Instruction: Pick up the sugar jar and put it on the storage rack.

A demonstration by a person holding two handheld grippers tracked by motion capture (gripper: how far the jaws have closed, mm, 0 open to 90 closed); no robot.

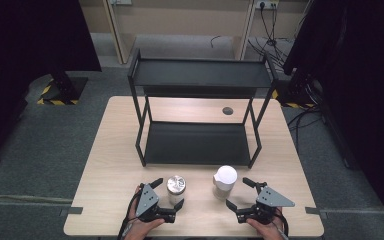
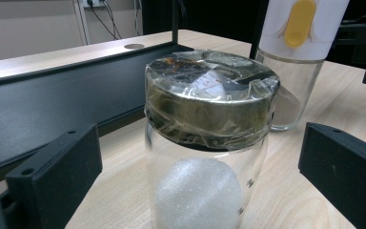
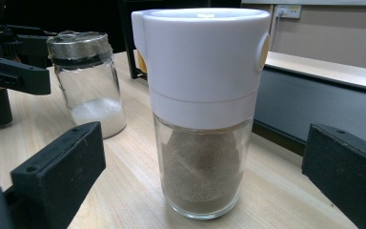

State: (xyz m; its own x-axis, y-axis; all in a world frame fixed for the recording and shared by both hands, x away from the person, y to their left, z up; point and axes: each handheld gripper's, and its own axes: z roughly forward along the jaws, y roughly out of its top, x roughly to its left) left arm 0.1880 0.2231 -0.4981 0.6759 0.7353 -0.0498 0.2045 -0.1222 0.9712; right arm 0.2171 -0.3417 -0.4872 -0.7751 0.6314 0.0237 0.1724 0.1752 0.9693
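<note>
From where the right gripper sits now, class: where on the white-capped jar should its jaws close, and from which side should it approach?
Grip the white-capped jar on its clear glass body just below the cap, coming in level from the person's side of the table. It stands upright with straight round walls, and the open right gripper already has a jaw on each side. The wider cap has a raised tab and a yellow button, so it probably seats less evenly.

You face a pale wood-grain bench (image 1: 110,165) standing on grey carpeted floor (image 1: 40,145). Behind it runs a beige panelled wall (image 1: 180,20) with a wall socket (image 1: 266,4), black cables (image 1: 275,47) below, and what may be dark curtains (image 1: 360,90) at both sides.
</note>
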